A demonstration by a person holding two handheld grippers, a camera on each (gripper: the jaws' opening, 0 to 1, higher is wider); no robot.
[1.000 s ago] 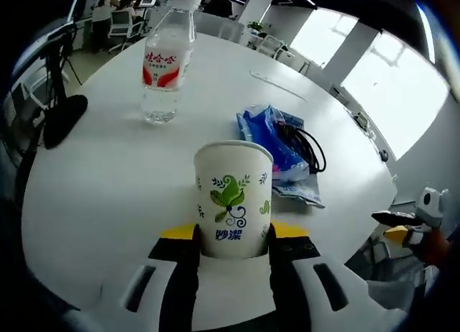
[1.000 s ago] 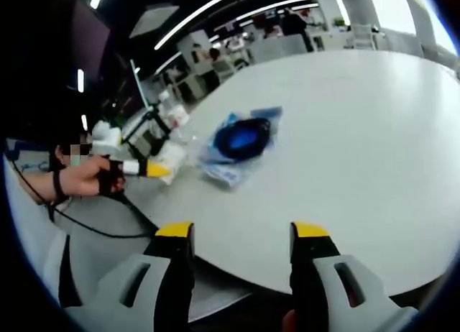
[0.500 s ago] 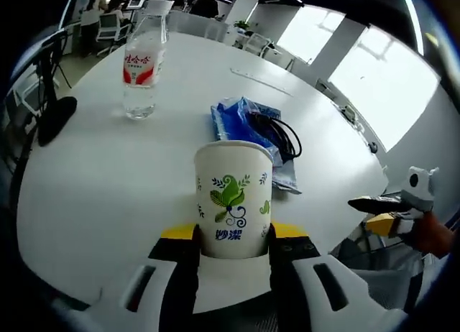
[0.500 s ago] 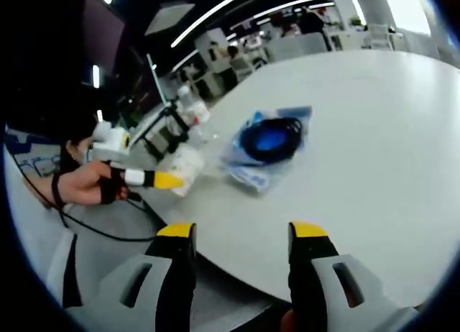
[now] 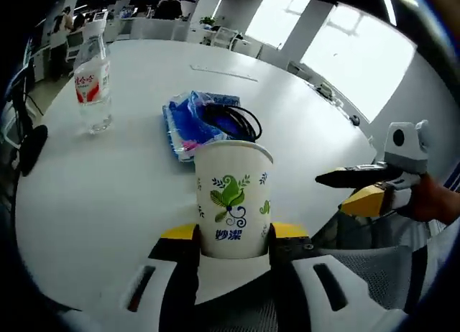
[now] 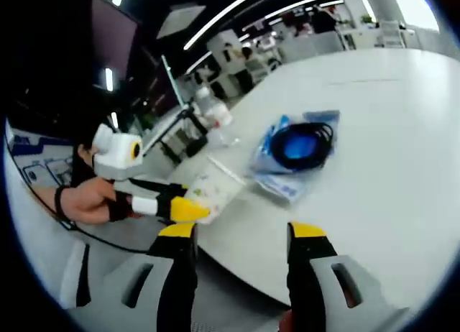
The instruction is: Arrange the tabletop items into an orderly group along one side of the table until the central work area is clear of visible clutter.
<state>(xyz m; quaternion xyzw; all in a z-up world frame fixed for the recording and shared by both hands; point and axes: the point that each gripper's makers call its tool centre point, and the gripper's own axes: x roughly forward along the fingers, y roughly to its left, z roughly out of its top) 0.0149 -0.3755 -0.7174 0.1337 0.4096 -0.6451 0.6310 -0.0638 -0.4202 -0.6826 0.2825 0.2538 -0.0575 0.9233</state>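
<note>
Your left gripper (image 5: 233, 235) has its jaws closed against the sides of the paper cup (image 5: 233, 197), upright and low on its body, so it stays level while carried near the white table's (image 5: 108, 195) edge. Ahead of it lies the blue packet (image 5: 188, 121) with a coiled black cable (image 5: 231, 121) on top; the water bottle (image 5: 93, 84) stands farther ahead-left. Your right gripper (image 6: 241, 235) is spread wide and empty, hovering off the rim, the packet ahead of it.

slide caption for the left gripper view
Left tool grips a paper cup above a white table.
</note>
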